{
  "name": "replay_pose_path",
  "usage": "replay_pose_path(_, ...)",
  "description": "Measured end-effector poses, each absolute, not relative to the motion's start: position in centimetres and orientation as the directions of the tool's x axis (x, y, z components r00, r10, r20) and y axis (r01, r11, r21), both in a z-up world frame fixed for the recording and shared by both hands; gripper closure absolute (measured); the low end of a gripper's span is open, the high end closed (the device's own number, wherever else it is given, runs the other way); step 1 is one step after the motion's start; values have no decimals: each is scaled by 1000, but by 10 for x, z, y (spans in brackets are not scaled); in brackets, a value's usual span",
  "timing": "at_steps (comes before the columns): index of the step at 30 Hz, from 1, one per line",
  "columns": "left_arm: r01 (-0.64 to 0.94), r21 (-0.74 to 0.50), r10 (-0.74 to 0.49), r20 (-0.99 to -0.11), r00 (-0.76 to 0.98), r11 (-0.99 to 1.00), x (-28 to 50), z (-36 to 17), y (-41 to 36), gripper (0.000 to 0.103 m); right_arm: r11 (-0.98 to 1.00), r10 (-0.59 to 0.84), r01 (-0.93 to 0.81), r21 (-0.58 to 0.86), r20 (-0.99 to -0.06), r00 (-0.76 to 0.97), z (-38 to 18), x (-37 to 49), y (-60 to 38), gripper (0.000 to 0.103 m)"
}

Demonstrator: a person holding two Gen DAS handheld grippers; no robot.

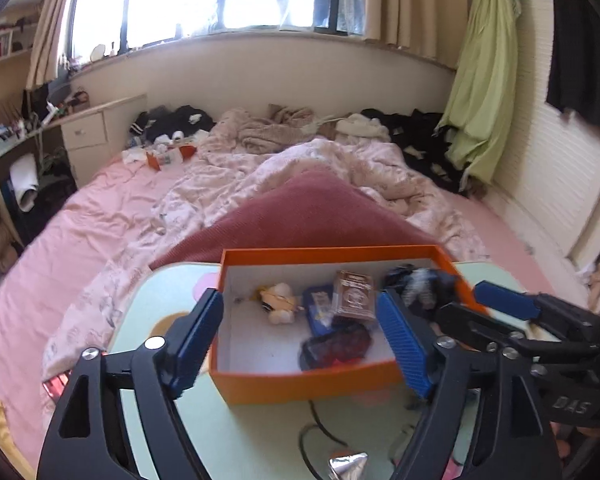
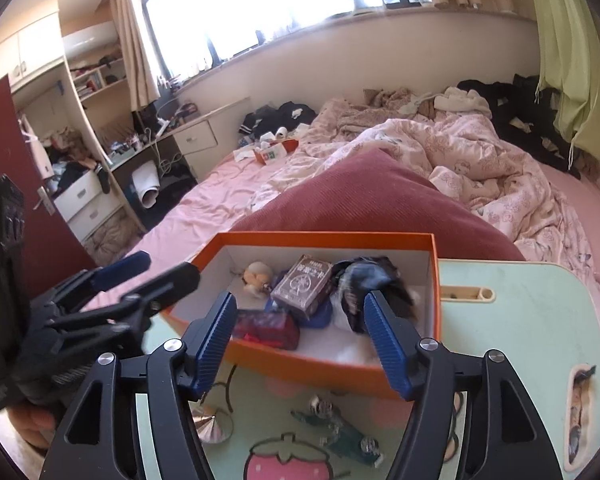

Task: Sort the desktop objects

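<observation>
Box (image 1: 300, 384) is sitting orange and open on the pale green worktop (image 2: 520, 320), its far side against a dark red cushion (image 2: 380, 196) on the bed (image 1: 80, 240). You are holding both tools over the near rim. Your left tool (image 1: 300, 340) is standing open with nothing between its blue pads, framing the box's inside. Your right tool (image 2: 300, 340) is also standing open, empty, over the near wall.

Inside the box are lying a small plush figure (image 1: 278, 304), a brown card pack (image 2: 302, 286), a blue flat item (image 1: 318, 310) under it, a dark red pouch (image 2: 268, 328) near the front wall, and a dark bundle of cloth (image 2: 364, 280) at the right end; the bundle is looking blurred.

On the worktop in front of the box are lying a silver cone (image 2: 212, 426), a black cable (image 1: 312, 436) and a green wrapped item (image 2: 340, 432), all apart from the box.
</observation>
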State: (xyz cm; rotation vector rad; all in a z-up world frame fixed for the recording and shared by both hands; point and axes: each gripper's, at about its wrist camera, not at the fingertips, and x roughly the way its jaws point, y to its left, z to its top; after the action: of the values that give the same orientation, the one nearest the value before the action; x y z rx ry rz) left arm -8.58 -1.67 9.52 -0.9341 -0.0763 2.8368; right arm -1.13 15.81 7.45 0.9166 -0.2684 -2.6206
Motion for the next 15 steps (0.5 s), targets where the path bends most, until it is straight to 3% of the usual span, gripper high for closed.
replay_pose_path(8, -169, -164, 235, -645, -727, -972, -22, 75, -22, 22, -921, -386, 323, 216, -606, -696, 70, 48, 161, 21)
replay_pose_path(15, -161, -30, 136, -701, -700, -986, 16, 29, -5, 22, -933, -340, 317, 172, -709, -617, 31, 75, 154, 21)
